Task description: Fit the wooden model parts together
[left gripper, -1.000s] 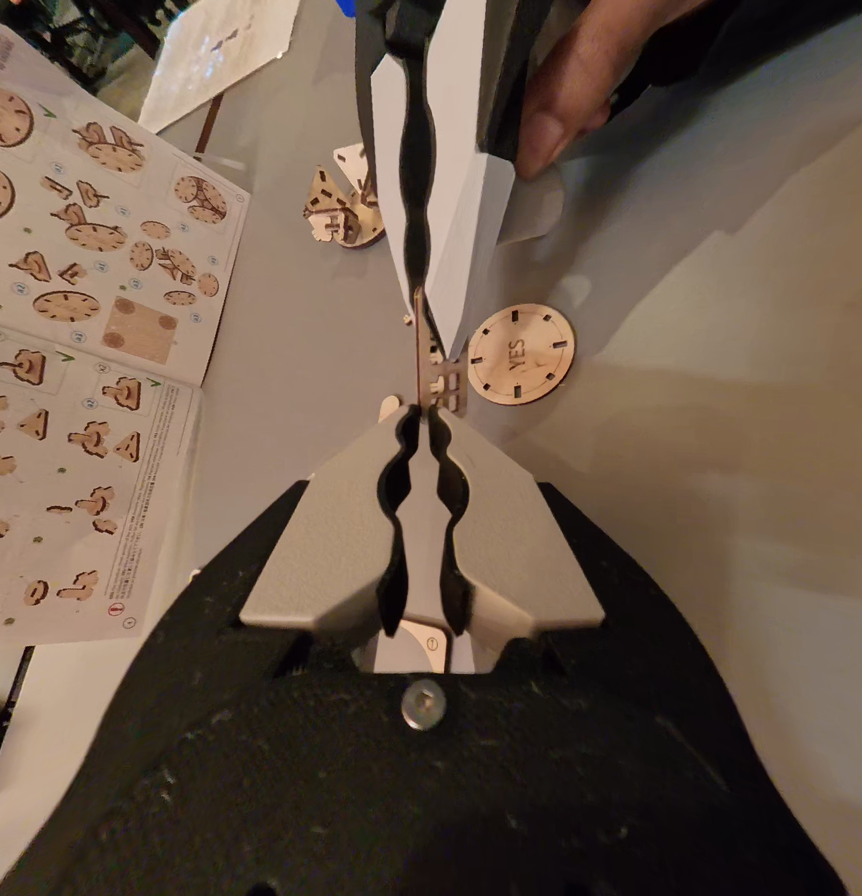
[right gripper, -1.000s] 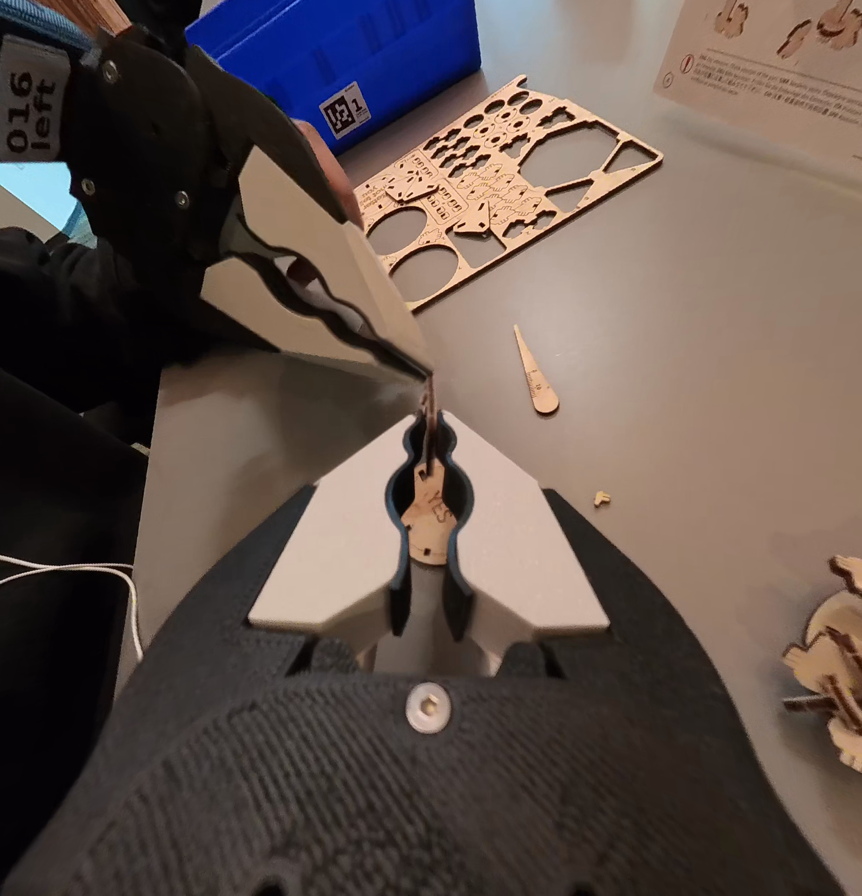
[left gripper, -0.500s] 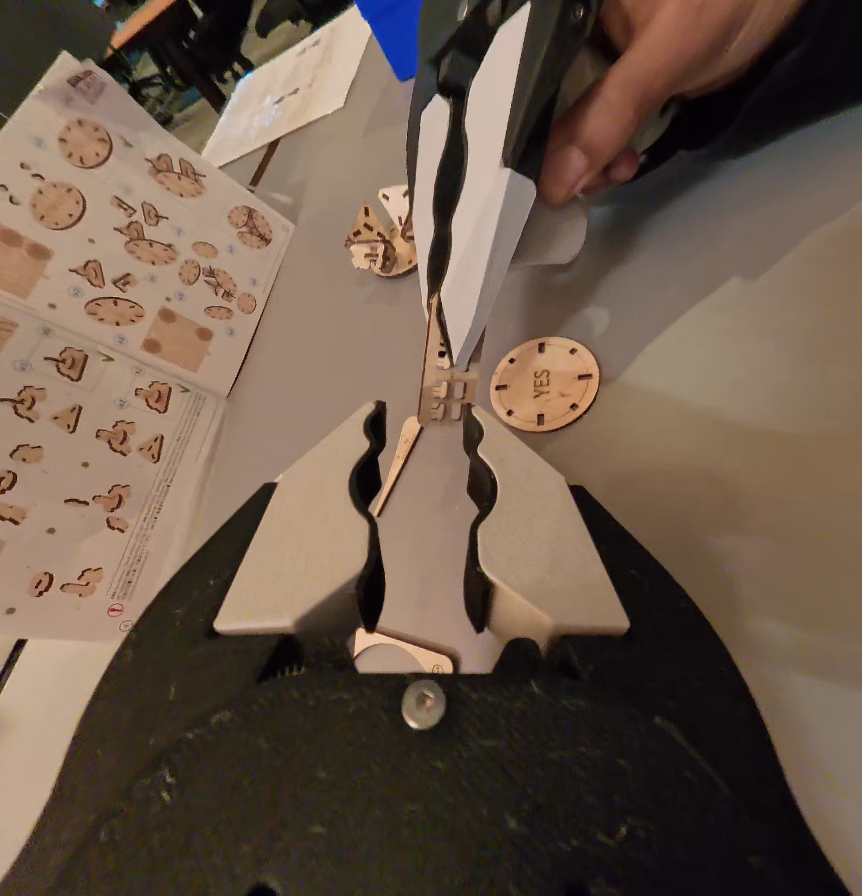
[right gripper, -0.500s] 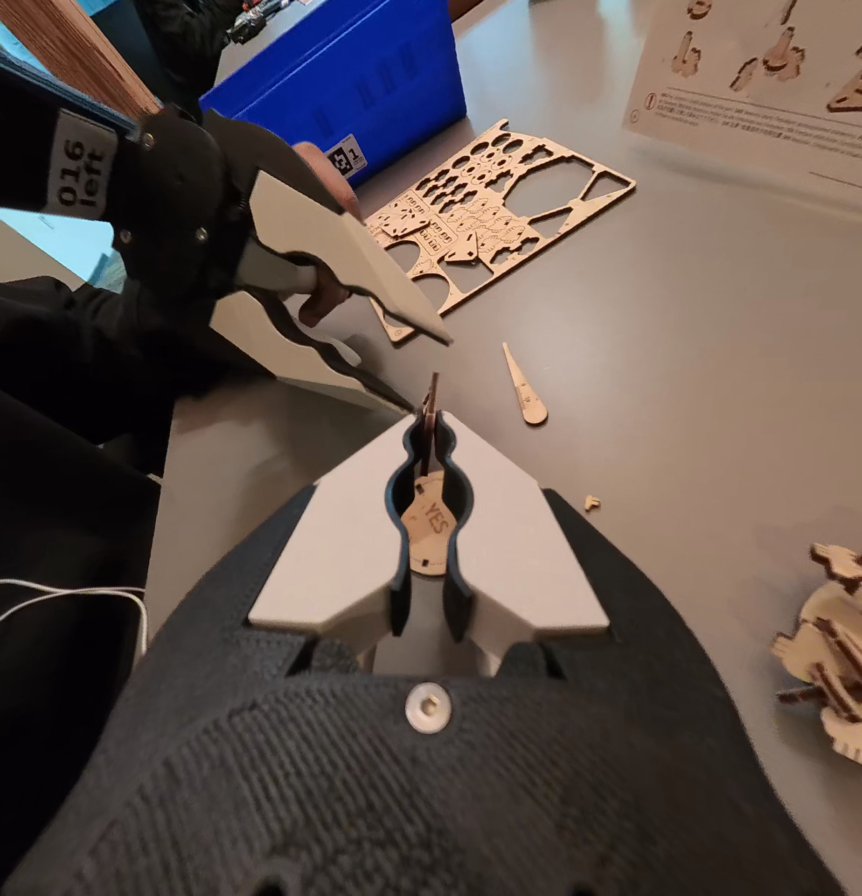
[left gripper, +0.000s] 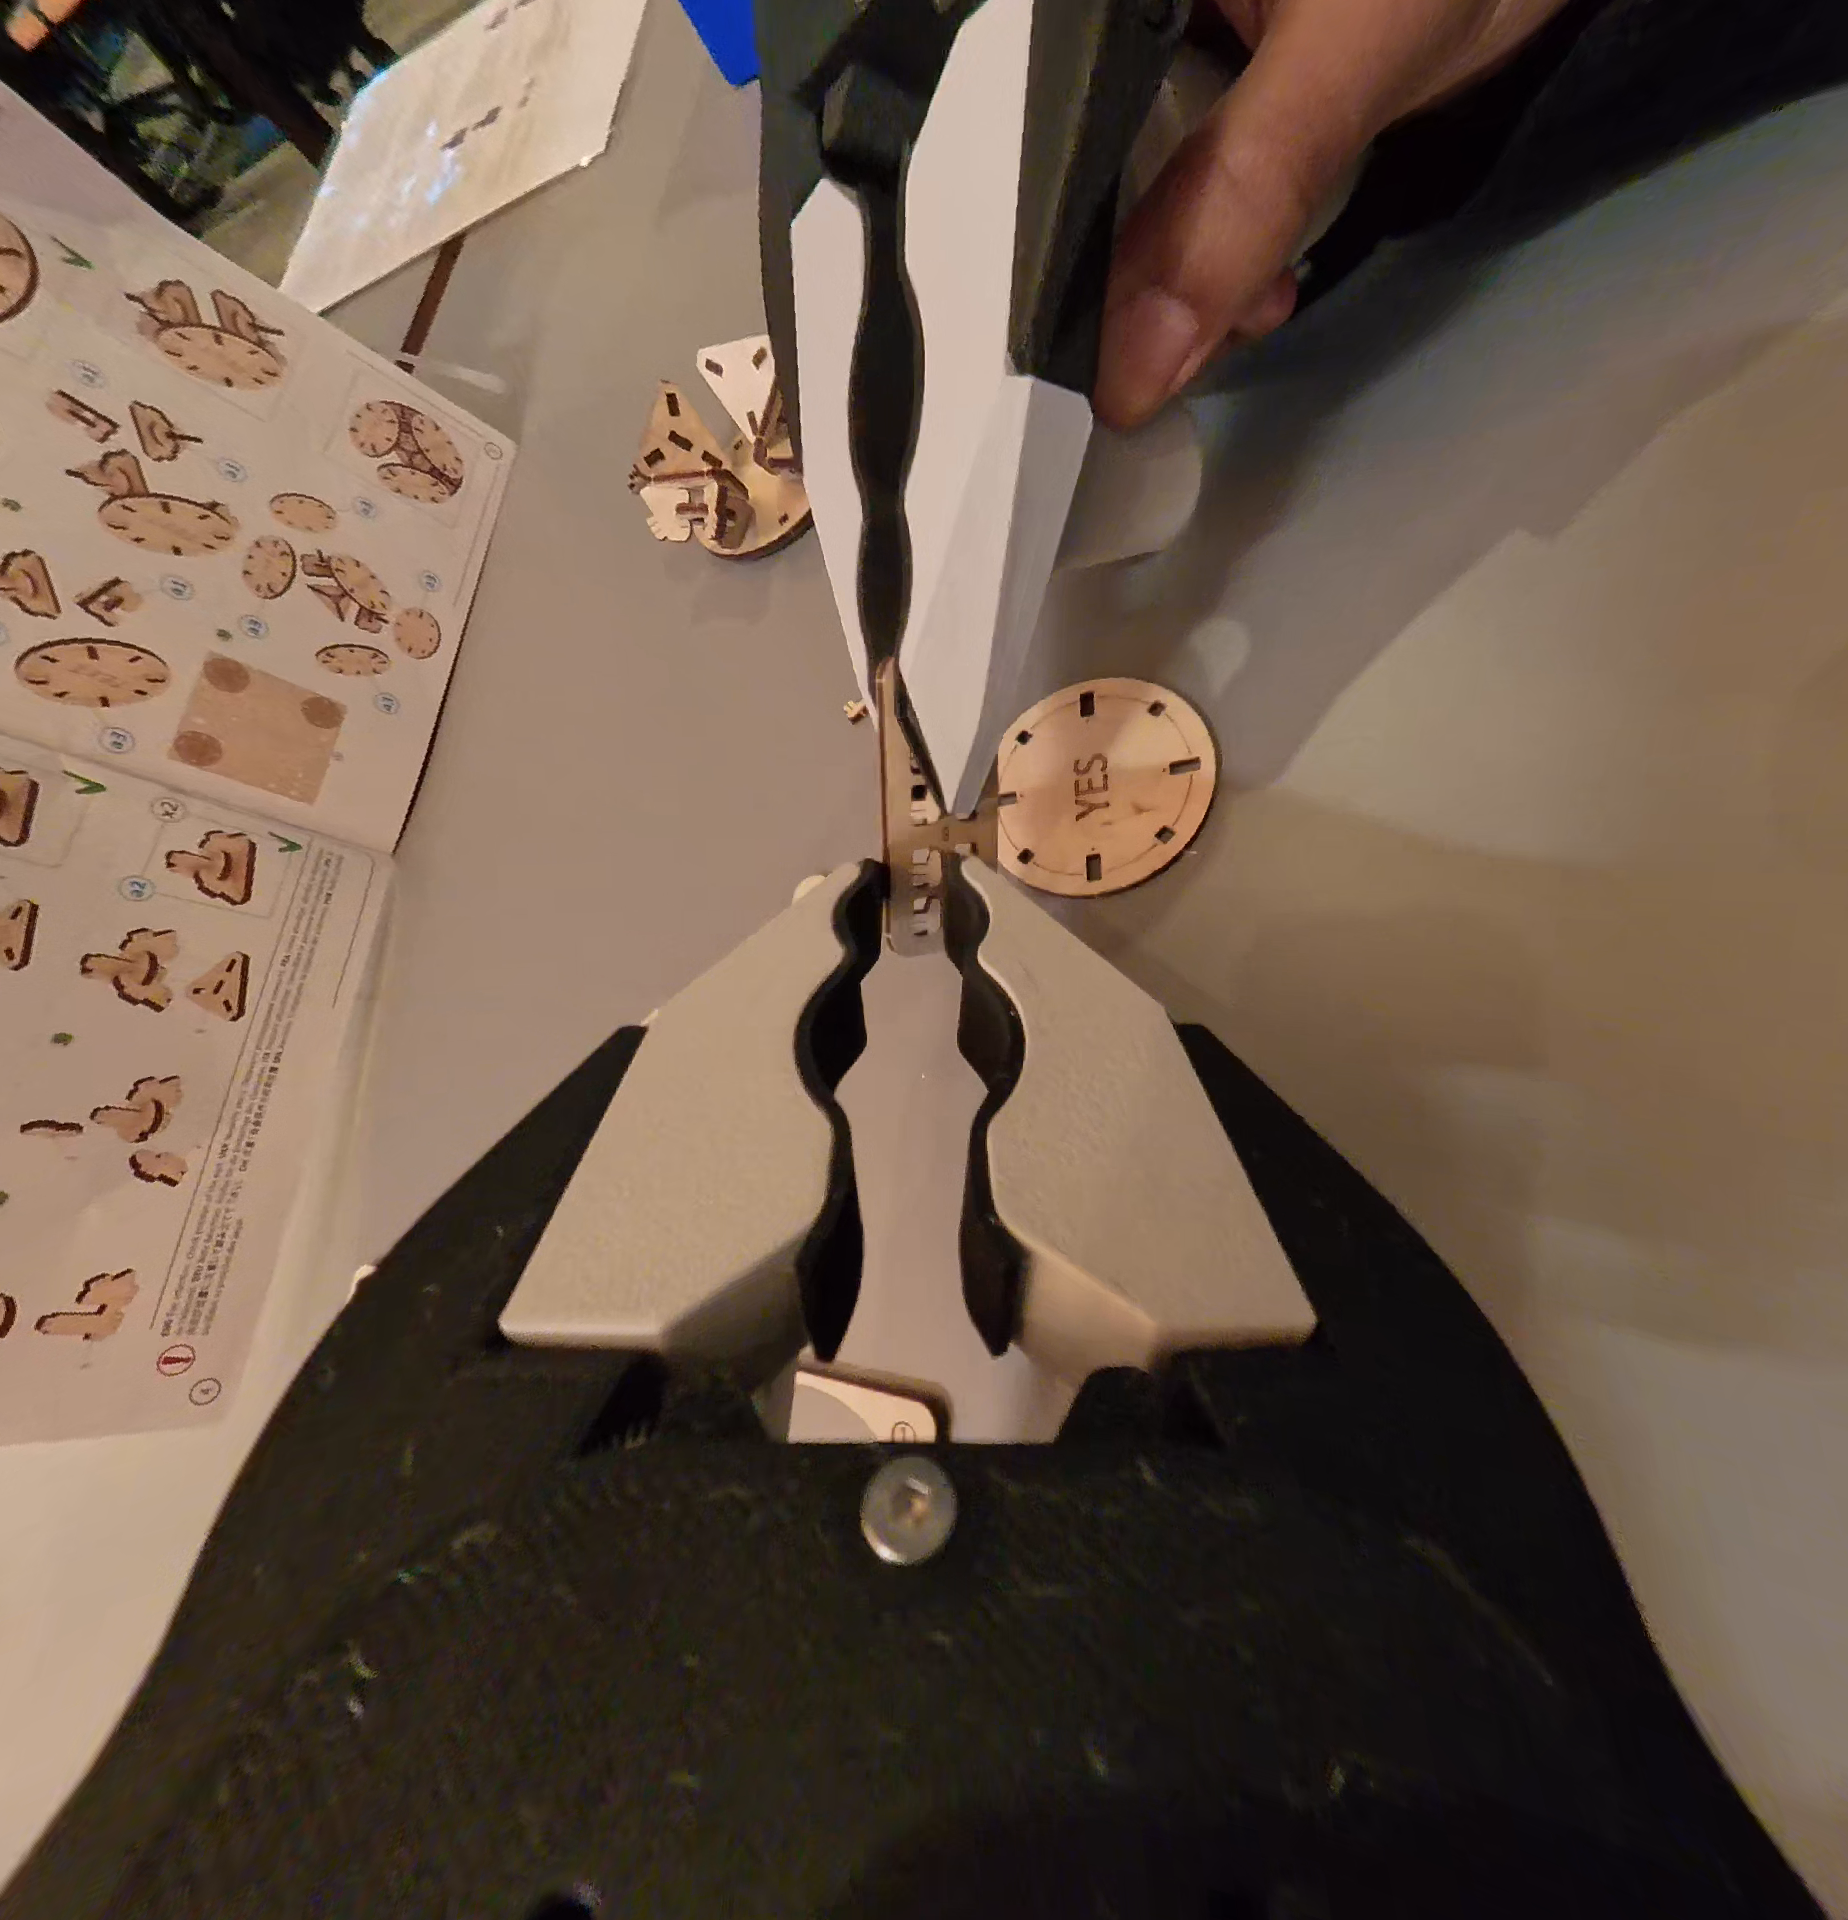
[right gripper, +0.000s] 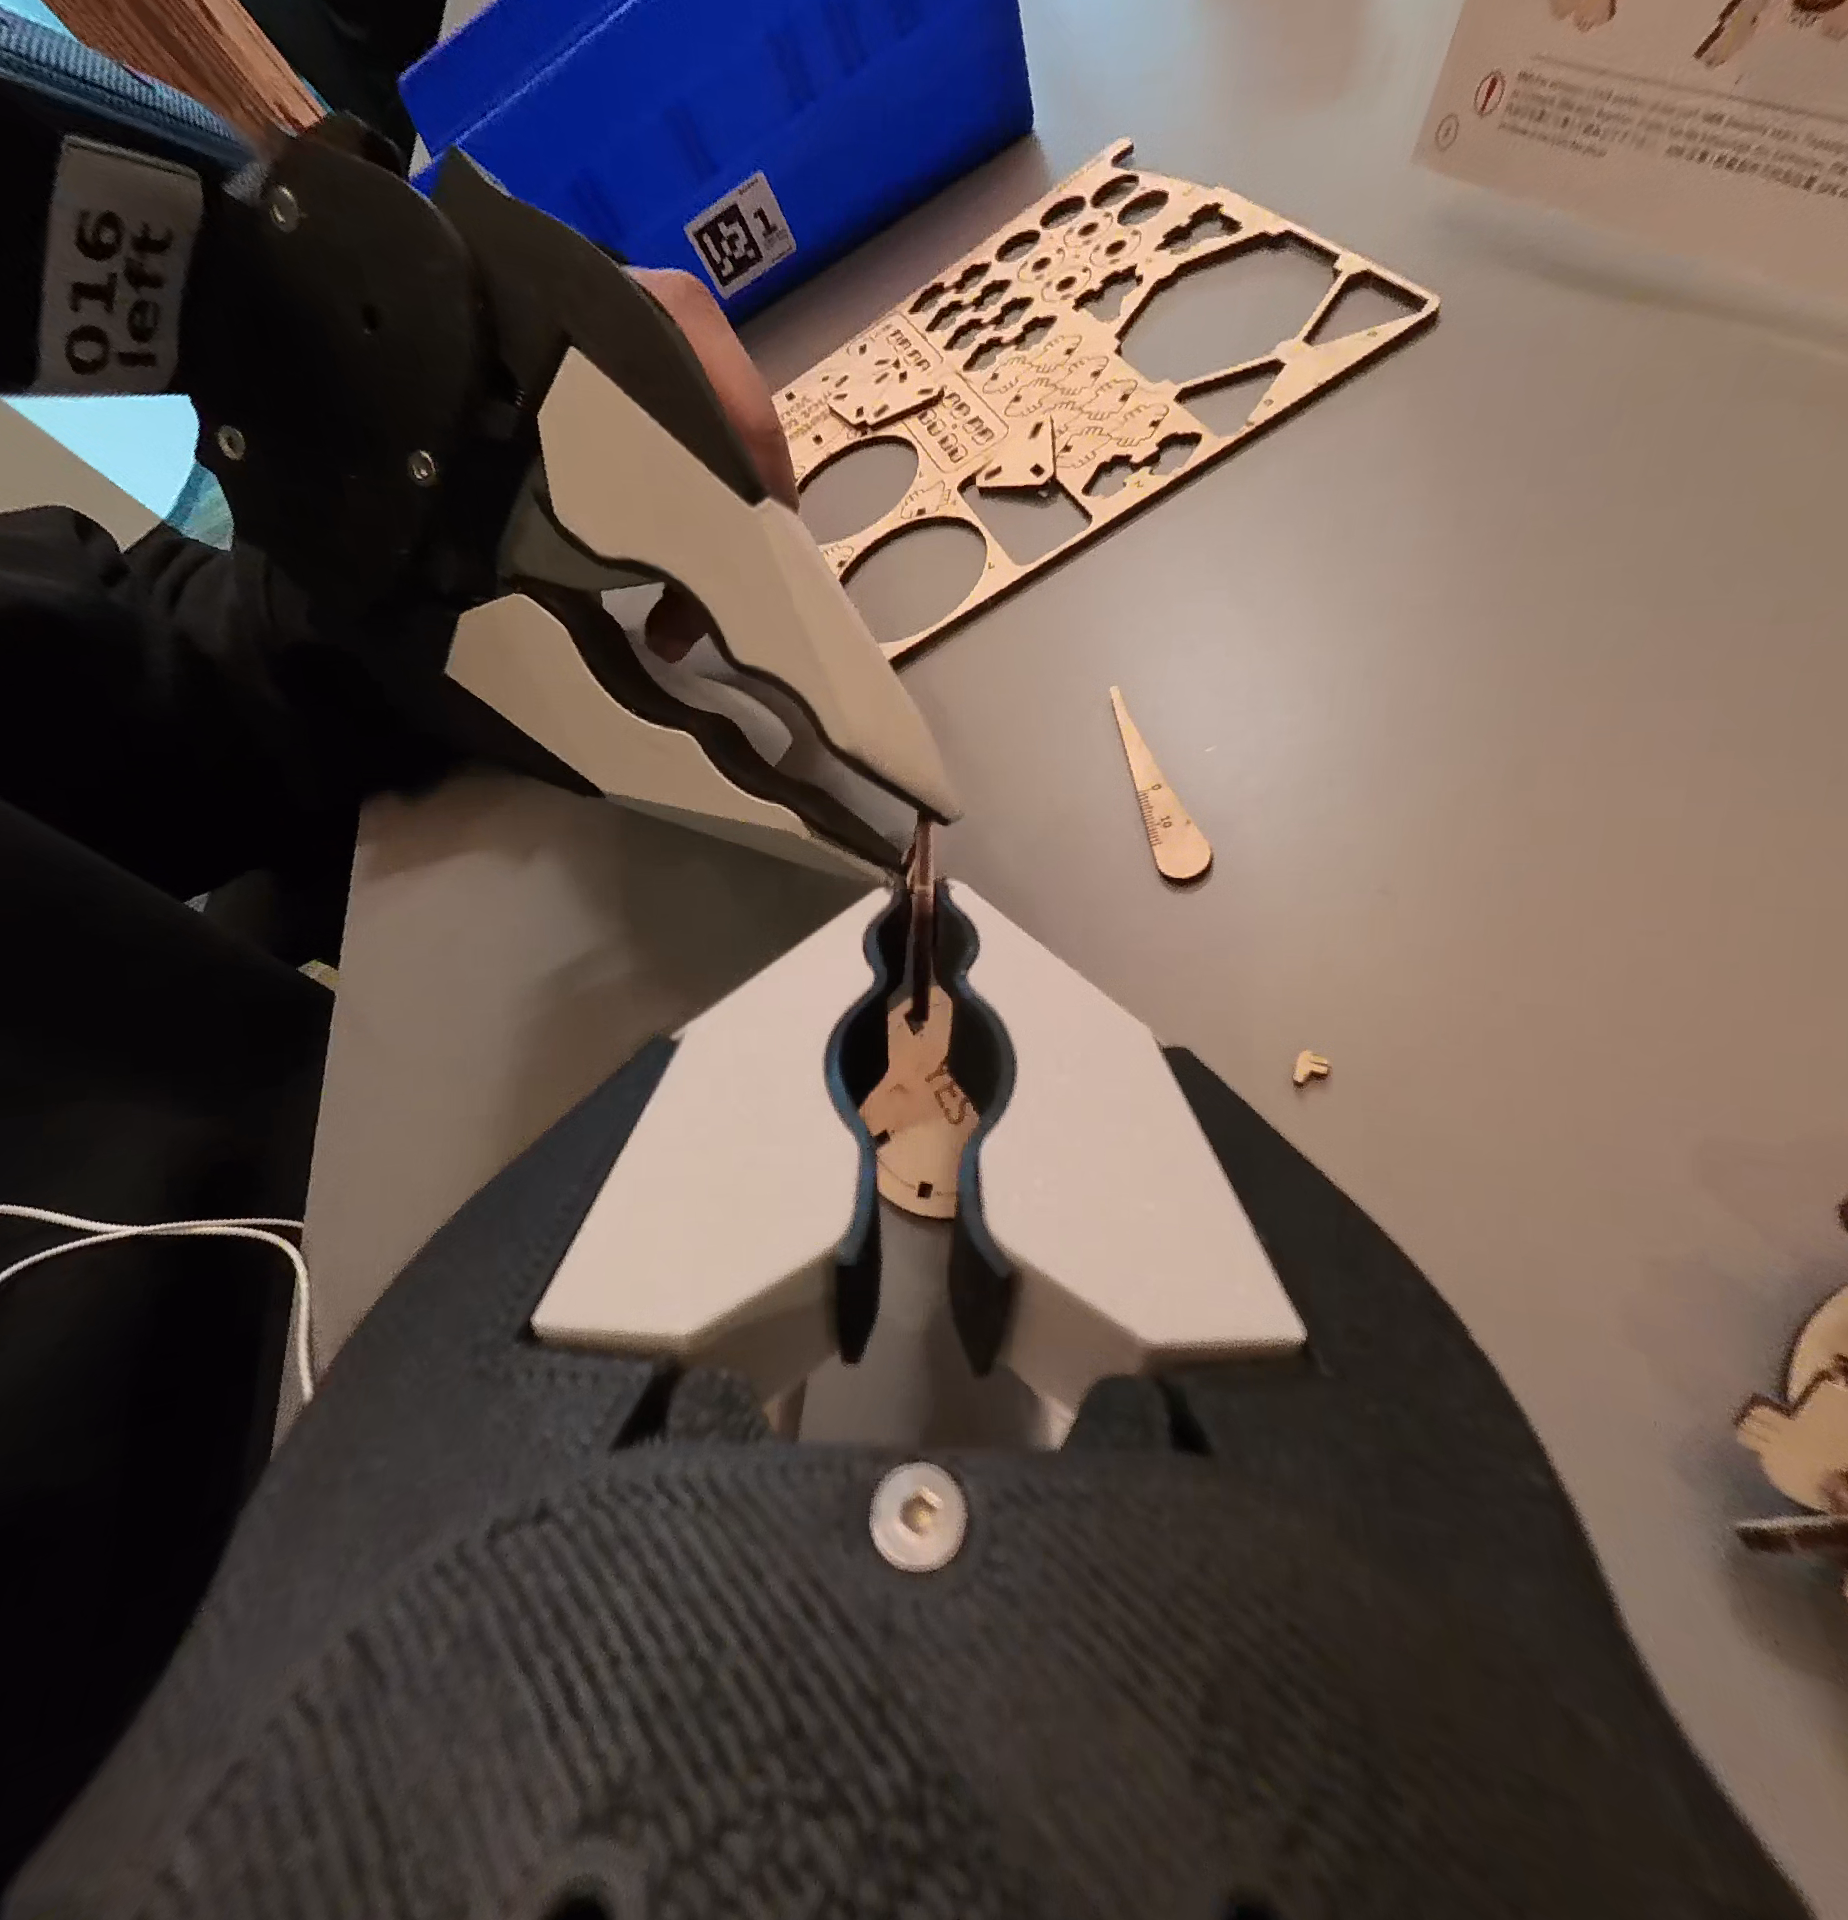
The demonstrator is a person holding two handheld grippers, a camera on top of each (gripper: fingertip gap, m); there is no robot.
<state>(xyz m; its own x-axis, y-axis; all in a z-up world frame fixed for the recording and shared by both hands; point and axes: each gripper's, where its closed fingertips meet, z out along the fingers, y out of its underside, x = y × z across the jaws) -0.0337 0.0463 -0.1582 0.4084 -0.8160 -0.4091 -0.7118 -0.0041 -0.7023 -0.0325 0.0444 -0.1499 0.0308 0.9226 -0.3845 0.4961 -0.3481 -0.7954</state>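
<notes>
A small slotted wooden part (left gripper: 915, 831) stands on edge just above the grey table (left gripper: 629, 727), held from both ends. My left gripper (left gripper: 915, 894) is shut on its near end, with both pads against the slotted cross piece. My right gripper (right gripper: 920, 904) is shut on the same part (right gripper: 922, 920), and in the left wrist view its white fingers (left gripper: 961, 416) come down from above. In the right wrist view the left gripper (right gripper: 915, 836) reaches in from the left and pinches the part's top. A round wooden disc (left gripper: 1102, 784) lies flat just right of the tips.
A printed instruction sheet (left gripper: 172, 727) lies at the left. A half-built wooden assembly (left gripper: 717, 488) stands behind. A punched-out wooden sheet (right gripper: 1107, 395), a blue bin (right gripper: 712, 125), a tapered wooden stick (right gripper: 1159, 790) and a tiny offcut (right gripper: 1312, 1065) lie beyond. A hand (left gripper: 1242, 239) holds the right gripper. Left and right tips are no more than a few centimetres apart. About 6 cm separates my left fingertips from the tapered wooden stick (right gripper: 1159, 790).
My left gripper let go of the part's thin edge, opened wide, and has come together again on its slotted cross piece with a wider gap. The right gripper kept its hold throughout.
</notes>
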